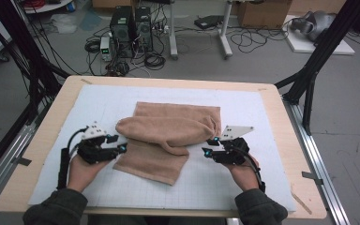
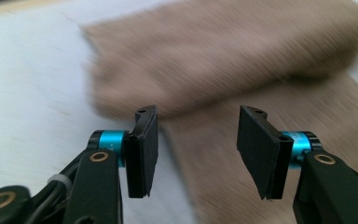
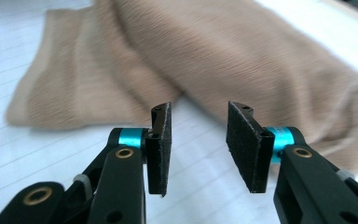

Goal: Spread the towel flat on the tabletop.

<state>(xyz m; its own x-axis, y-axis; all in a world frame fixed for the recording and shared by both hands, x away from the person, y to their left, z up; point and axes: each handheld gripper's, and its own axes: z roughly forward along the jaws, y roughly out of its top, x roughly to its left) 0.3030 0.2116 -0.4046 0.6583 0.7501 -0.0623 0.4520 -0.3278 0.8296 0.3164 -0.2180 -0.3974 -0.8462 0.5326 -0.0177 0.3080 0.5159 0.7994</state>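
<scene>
On the white mat (image 1: 93,108) our tan towel (image 1: 168,129) lies half folded, roll across its middle, while left gripper (image 1: 122,149) and right gripper (image 1: 207,146) flank it part-open and empty, so squaring up remains.

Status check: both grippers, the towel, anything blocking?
Left gripper open, nothing between jaws. Right gripper open, nothing held. Tan towel half folded on white mat, grippers at either end. Nothing in the way.
</scene>
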